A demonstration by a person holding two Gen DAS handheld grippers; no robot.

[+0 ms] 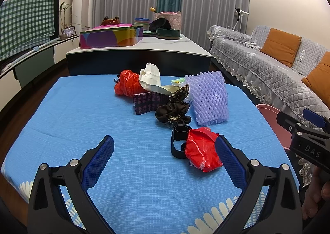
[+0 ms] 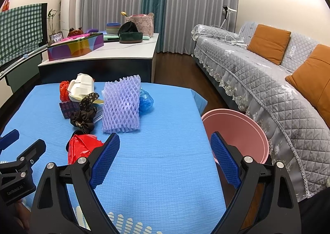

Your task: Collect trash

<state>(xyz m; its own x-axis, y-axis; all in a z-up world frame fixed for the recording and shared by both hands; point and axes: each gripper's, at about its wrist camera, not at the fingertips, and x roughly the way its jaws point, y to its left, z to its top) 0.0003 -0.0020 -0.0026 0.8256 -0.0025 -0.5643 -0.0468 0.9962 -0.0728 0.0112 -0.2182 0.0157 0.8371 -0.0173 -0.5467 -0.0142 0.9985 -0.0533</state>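
Red plastic scrap (image 1: 201, 152) beside left gripper (image 1: 165, 152), scrunchie (image 1: 172, 113) behind

Scattered trash lies on a blue-covered worktop (image 1: 82, 110). A crumpled red bag (image 1: 203, 150) sits nearest, touching a black band (image 1: 177, 143). Behind lie a dark scrunchie (image 1: 173, 112), a lilac foam net (image 1: 208, 97) lying flat, a purple wrapper (image 1: 147, 99), crumpled white paper (image 1: 150, 79), another red bag (image 1: 127, 83) and a blue bag (image 2: 146, 99). A pink bin (image 2: 237, 130) stands open beside the worktop's right edge.
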